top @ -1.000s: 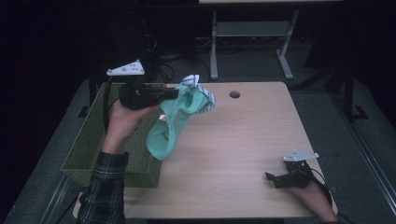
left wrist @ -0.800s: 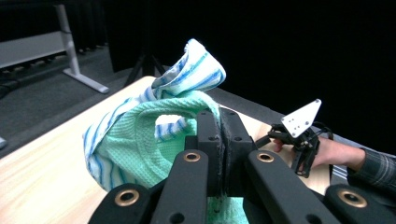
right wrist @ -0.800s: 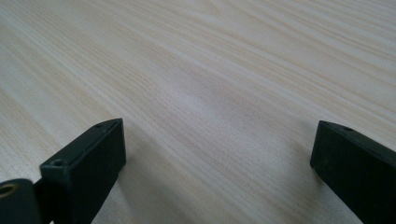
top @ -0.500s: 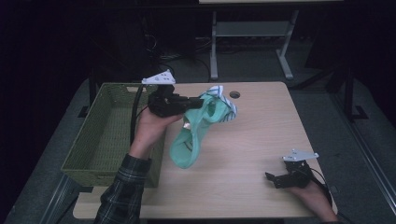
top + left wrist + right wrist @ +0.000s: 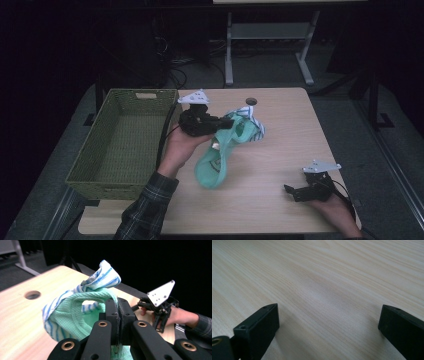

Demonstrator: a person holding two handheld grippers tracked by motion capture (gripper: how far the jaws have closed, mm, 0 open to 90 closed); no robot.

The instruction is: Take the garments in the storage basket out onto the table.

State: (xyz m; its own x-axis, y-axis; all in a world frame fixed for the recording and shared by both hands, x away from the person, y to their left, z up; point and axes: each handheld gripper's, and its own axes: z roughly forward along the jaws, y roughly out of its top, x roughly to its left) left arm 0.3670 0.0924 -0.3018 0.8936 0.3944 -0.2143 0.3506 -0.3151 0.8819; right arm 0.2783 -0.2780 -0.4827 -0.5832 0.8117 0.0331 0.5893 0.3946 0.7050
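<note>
Mint-green knitted cloth with a blue-striped white lining point(image 5: 220, 155), pinched at one bunched end in the left gripper point(image 5: 117, 315) above the pale wooden tabletop point(image 5: 280, 125), hangs lengthwise toward the person and may slip from that narrow hold, while the right gripper point(image 5: 328, 322) rests spread.

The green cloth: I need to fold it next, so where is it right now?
In the high view the green cloth hangs mid-table from the left gripper, just right of the basket, its lower end on the table.
</note>
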